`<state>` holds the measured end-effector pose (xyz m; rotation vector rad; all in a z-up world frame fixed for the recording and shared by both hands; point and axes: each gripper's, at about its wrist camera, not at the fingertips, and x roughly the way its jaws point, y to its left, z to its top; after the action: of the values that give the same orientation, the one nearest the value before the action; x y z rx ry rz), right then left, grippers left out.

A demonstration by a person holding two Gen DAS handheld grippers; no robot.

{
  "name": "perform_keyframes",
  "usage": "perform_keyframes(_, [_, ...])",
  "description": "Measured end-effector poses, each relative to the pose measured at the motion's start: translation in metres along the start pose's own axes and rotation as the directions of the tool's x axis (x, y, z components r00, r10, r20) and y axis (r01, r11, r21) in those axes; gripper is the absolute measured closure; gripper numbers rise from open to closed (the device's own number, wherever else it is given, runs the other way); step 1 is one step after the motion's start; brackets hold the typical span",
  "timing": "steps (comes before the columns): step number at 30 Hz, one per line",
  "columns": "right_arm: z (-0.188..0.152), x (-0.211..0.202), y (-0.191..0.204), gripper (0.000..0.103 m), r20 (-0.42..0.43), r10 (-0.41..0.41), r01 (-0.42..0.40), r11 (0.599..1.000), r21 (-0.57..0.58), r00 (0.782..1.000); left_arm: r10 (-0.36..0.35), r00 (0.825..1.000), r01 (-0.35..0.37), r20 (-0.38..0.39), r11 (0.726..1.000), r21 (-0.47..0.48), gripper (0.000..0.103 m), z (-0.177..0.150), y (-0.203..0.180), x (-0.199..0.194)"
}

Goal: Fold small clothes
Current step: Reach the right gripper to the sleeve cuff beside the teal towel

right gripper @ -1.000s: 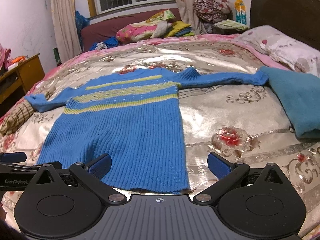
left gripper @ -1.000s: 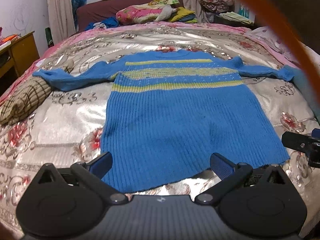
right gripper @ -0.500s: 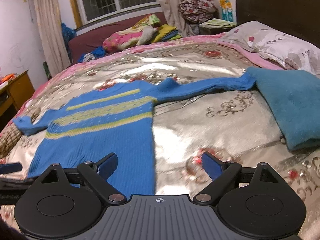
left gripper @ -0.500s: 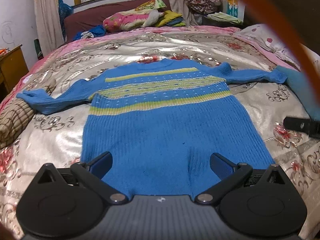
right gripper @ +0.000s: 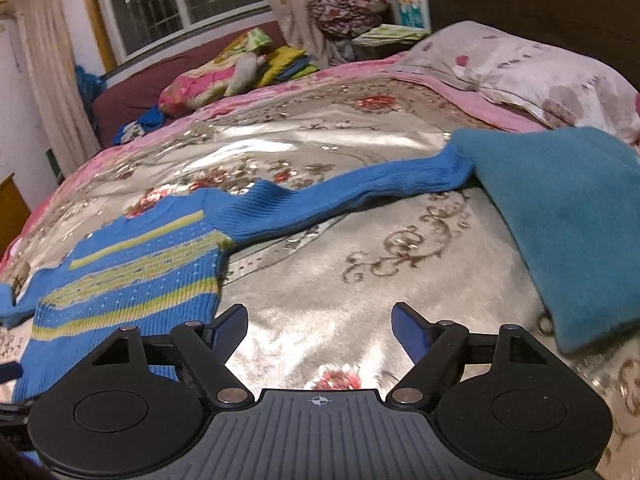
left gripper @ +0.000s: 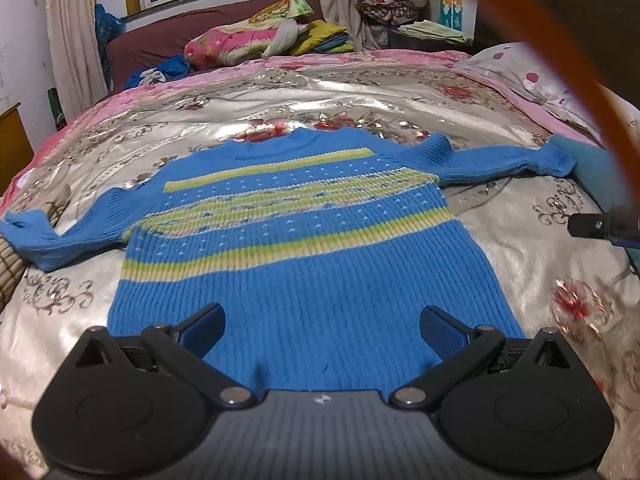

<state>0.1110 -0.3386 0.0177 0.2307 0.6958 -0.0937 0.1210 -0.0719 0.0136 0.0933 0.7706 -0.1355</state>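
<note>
A small blue knit sweater point(left gripper: 304, 248) with yellow-green stripes lies flat on the bed, both sleeves spread out. My left gripper point(left gripper: 322, 330) is open and empty, hovering over the sweater's lower body. My right gripper point(right gripper: 319, 326) is open and empty above bare bedspread, right of the sweater body point(right gripper: 132, 276). The right sleeve point(right gripper: 340, 196) stretches away ahead of it, its cuff touching a folded teal garment point(right gripper: 568, 220). The right gripper's side shows at the right edge of the left wrist view point(left gripper: 600, 226).
The bed has a shiny floral bedspread point(right gripper: 360, 272). A pillow point(right gripper: 528, 72) lies at the right by the dark headboard. A checked cloth point(left gripper: 10, 268) lies at the left edge. Piled bedding point(left gripper: 256, 40) sits on a sofa beyond the bed. An orange cable point(left gripper: 560, 52) crosses the left view.
Both grippers moved forward over the bed. The left one came further over the sweater body. The right one swung right, off the sweater hem, toward the right sleeve and teal garment.
</note>
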Motion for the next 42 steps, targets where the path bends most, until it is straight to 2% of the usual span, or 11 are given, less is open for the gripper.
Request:
perform_keyframes(3, [0.001, 0.008, 0.007, 0.024, -0.001, 0.008, -0.008, 0.999, -0.034, 1.000, 0.008, 1.000, -0.008, -0.008, 1.000, 0.007, 0.000, 0.002, -0.001, 0.009])
perform_keyframes(10, [0.004, 0.029, 0.011, 0.032, -0.045, 0.055, -0.056, 0.998, -0.024, 0.997, 0.026, 0.999, -0.025, -0.029, 1.000, 0.008, 0.000, 0.010, -0.005, 0.031])
perform_keyframes(19, [-0.003, 0.033, 0.064, 0.032, -0.079, 0.153, -0.164, 0.973, -0.161, 0.985, 0.040, 0.998, -0.040, -0.039, 0.999, -0.018, 0.000, 0.017, -0.001, 0.042])
perform_keyframes(24, [-0.009, 0.032, 0.088, 0.033, -0.078, 0.169, -0.182, 0.958, -0.220, 0.983, 0.054, 0.998, -0.056, -0.039, 0.998, -0.037, 0.000, 0.018, 0.007, 0.041])
perform_keyframes(34, [-0.011, 0.038, 0.089, 0.033, -0.101, 0.154, -0.173, 0.961, -0.217, 0.983, 0.046, 0.998, -0.049, -0.042, 0.997, -0.061, 0.000, 0.019, 0.011, 0.042])
perform_keyframes(42, [-0.007, 0.054, 0.067, 0.033, -0.124, 0.125, -0.144, 0.977, -0.159, 0.984, 0.021, 0.999, -0.023, -0.041, 0.999, -0.038, 0.000, 0.025, -0.002, 0.050])
